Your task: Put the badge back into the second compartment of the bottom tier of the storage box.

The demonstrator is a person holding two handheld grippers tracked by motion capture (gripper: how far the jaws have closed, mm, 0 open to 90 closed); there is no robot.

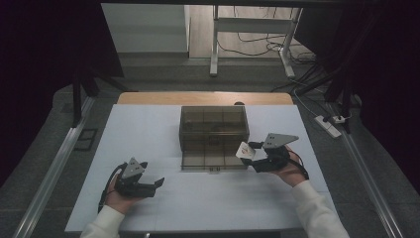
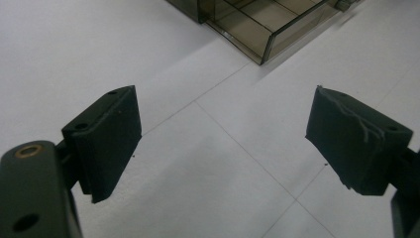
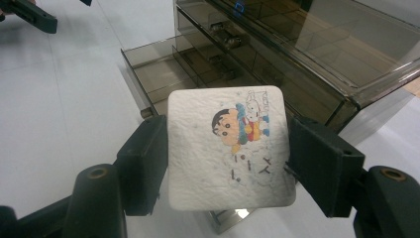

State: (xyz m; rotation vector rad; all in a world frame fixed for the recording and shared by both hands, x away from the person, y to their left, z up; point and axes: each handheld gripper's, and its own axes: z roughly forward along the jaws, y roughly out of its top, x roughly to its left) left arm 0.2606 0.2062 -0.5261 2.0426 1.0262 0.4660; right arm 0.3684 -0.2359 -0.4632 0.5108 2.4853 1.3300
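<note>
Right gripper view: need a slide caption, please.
Right hand-held gripper holds a white cartoon-printed square pad before the drawer organizer's open drawer.

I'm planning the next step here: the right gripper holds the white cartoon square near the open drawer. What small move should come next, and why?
Probably ease the right gripper forward and down toward the open drawer. Its jaws clamp the white square by two edges, the drawer of the smoky cabinet is pulled out with free compartments, and the left gripper is open, off to the side.
</note>
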